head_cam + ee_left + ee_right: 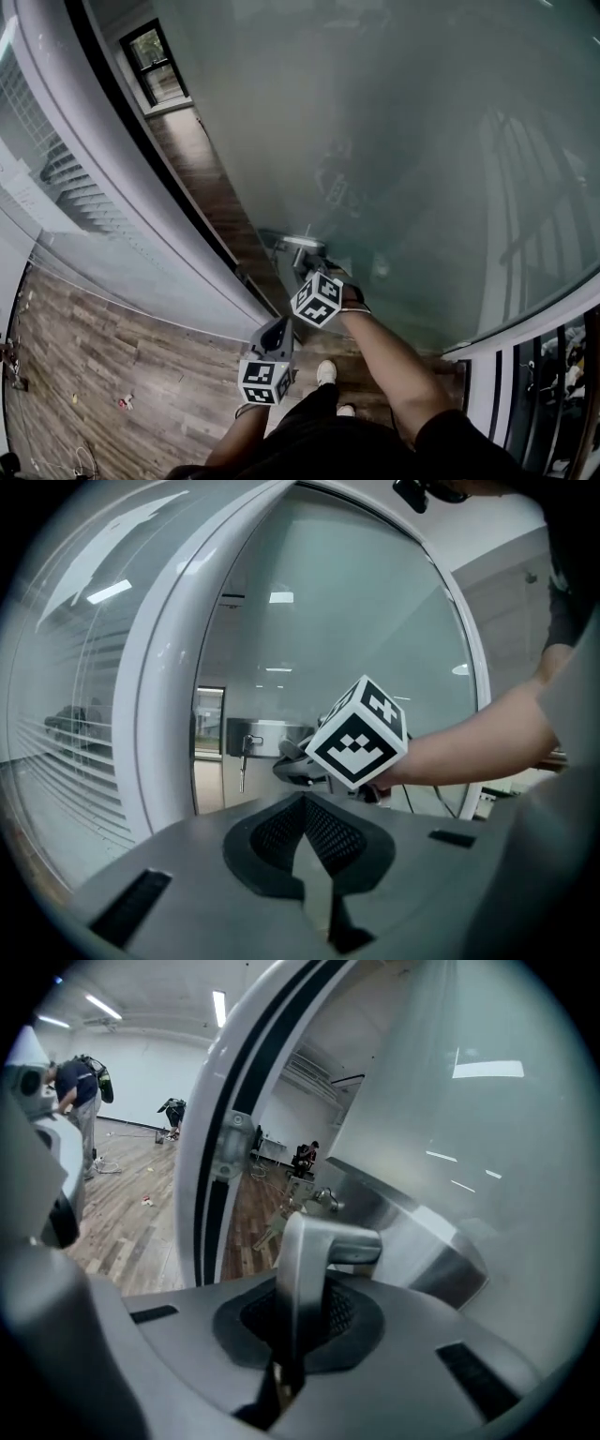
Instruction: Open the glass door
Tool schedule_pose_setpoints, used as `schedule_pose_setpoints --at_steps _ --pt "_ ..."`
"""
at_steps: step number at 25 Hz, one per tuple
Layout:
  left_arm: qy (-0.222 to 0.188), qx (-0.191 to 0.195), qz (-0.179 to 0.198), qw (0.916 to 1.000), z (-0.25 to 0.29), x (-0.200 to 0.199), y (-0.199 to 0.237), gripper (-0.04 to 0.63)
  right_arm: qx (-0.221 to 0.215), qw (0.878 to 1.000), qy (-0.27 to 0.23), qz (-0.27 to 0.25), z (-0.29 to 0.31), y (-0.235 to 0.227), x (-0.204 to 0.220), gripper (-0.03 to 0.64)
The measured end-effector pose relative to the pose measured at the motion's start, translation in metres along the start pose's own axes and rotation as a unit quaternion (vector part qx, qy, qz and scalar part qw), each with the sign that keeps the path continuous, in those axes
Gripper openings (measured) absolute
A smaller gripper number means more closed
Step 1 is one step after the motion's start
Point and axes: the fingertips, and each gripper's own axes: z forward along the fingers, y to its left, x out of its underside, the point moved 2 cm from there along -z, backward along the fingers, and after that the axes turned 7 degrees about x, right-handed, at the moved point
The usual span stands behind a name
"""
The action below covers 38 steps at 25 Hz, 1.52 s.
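Observation:
The glass door (pixel 403 141) fills most of the head view, its edge standing away from the white frame (pixel 112 178). Its metal lever handle (pixel 302 245) sits on a steel lock plate (pixel 265 735) from which keys (pixel 277 1224) hang. My right gripper (pixel 315 270) is shut on the lever (pixel 314 1246), which runs down between its pads. My left gripper (pixel 277 330) hangs lower and nearer to my body, touching nothing. In the left gripper view its jaws (pixel 305 808) are shut and empty, and they point toward the right gripper's marker cube (pixel 359 735).
Wood plank floor (pixel 112 366) spreads beyond the frame, with small bits (pixel 125 402) lying on it. My shoes (pixel 325 373) stand near the door's edge. A glass wall with blinds (pixel 66 752) is left of the frame. A person (pixel 80 1091) bends far back in the room.

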Motion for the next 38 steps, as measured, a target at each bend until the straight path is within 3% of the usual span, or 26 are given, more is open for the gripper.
schedule_pose_setpoints --at_steps 8,14,25,35,38 --pt "0.018 0.020 -0.001 0.9996 0.098 -0.015 0.053 -0.002 0.017 0.999 0.020 0.027 0.075 -0.059 0.005 0.014" --pt "-0.002 0.031 -0.007 0.9995 0.170 -0.048 0.085 -0.002 0.034 0.997 0.039 0.050 0.109 -0.122 0.021 0.014" --pt "-0.031 0.072 -0.021 0.9967 0.255 -0.100 0.093 -0.002 0.068 0.991 0.073 0.090 0.167 -0.222 0.050 0.014" --pt "-0.009 0.035 -0.026 0.9990 0.328 -0.110 0.104 -0.002 0.085 0.982 0.095 0.140 0.214 -0.334 0.099 0.014" --pt "-0.009 0.032 -0.006 0.9994 0.361 -0.118 0.096 -0.002 0.076 0.979 0.100 0.163 0.228 -0.370 0.121 0.014"
